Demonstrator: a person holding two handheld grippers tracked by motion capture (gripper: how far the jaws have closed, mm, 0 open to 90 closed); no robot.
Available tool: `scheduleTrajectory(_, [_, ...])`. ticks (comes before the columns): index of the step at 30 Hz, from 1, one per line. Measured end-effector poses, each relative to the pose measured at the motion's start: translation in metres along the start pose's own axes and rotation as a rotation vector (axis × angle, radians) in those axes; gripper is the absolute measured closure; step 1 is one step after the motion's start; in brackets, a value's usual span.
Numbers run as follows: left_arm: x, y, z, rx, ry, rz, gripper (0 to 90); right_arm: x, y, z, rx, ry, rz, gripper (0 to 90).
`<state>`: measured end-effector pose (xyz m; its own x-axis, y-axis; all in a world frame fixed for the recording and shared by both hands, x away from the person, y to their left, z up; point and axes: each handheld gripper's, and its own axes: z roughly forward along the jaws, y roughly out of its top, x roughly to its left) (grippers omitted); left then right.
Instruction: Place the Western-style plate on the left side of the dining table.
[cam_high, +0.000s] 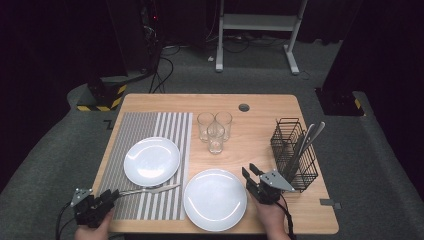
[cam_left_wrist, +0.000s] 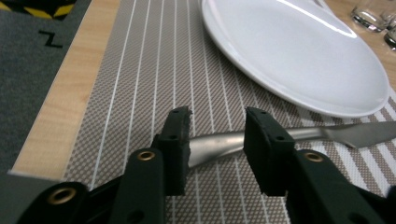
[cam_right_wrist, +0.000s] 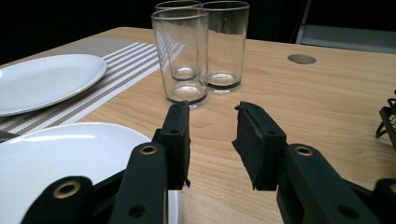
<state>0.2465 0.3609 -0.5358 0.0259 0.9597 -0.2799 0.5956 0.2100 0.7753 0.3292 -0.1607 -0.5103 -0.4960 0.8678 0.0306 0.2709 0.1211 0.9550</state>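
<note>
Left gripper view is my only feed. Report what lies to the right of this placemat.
Observer: A second white plate sits on the bare table just right of the placemat, at the near edge.
Operator: Give me the right gripper's position.
Observer: The right gripper is by that plate's right rim, jaws open and holding nothing, pointing toward three glasses.
Operator: Report anything farther right.
Observer: A black wire basket stands near the table's right edge, with cutlery standing in it.
</note>
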Motion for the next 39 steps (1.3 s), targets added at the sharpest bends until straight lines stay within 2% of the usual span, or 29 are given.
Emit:
scheduleTrajectory(2, [0.001,-0.001,-0.003,0.003,0.013,0.005,57.4,0.0,0.0,0.0,-0.001,0.001,0.002,64.4])
scheduleTrajectory(4, [0.002,-0.003,0.0,0.033,0.023,0.011,56.1,0.0,0.0,0.0,-0.002,0.002,0.004,64.4])
scheduleTrajectory(6, [0.002,-0.004,0.001,0.035,0.027,0.017,56.2,0.0,0.0,0.0,-0.001,0.003,0.005,64.4])
scheduleTrajectory(7, [0.002,-0.003,0.002,0.038,0.041,0.033,58.4,-0.001,0.0,0.0,-0.002,0.005,0.007,64.5])
scheduleTrajectory(10, [0.002,-0.003,0.002,0.036,0.047,0.036,61.9,-0.001,0.0,0.0,-0.002,0.005,0.008,64.4])
scheduleTrajectory(11, [0.002,-0.002,0.003,0.036,0.063,0.046,61.9,-0.001,0.0,0.0,-0.002,0.005,0.009,64.4])
scheduleTrajectory(14, [0.002,-0.001,0.004,0.035,0.07,0.049,61.7,-0.001,0.0,0.001,0.001,0.007,0.015,64.4])
scheduleTrajectory(18, [0.002,0.002,0.008,0.034,0.111,0.081,63.7,-0.001,-0.001,0.001,0.003,0.01,0.015,64.4])
scheduleTrajectory(23, [0.002,0.006,0.008,0.021,0.096,0.069,64.9,0.0,0.0,0.002,0.001,0.009,0.013,64.5])
scheduleTrajectory(24, [-0.001,0.008,0.006,0.002,0.081,0.073,65.6,0.0,0.0,0.002,0.001,0.009,0.011,64.4])
scheduleTrajectory(26, [-0.004,0.01,0.005,-0.004,0.071,0.072,66.5,0.0,0.0,0.002,0.002,0.009,0.012,64.4])
scheduleTrajectory(28, [-0.01,0.012,0.007,-0.01,0.043,0.071,66.6,0.0,-0.001,0.002,0.002,0.01,0.014,64.4])
scheduleTrajectory(31, [-0.021,0.019,0.015,0.011,0.004,0.071,66.3,0.001,-0.001,0.002,0.005,0.014,0.01,64.4])
scheduleTrajectory(37, [-0.025,0.018,0.03,0.035,0.019,0.057,64.6,0.001,-0.001,0.001,0.003,0.013,0.01,64.4])
scheduleTrajectory(39, [-0.026,0.018,0.033,0.036,0.028,0.063,64.2,0.001,-0.001,0.001,0.005,0.012,0.009,64.4])
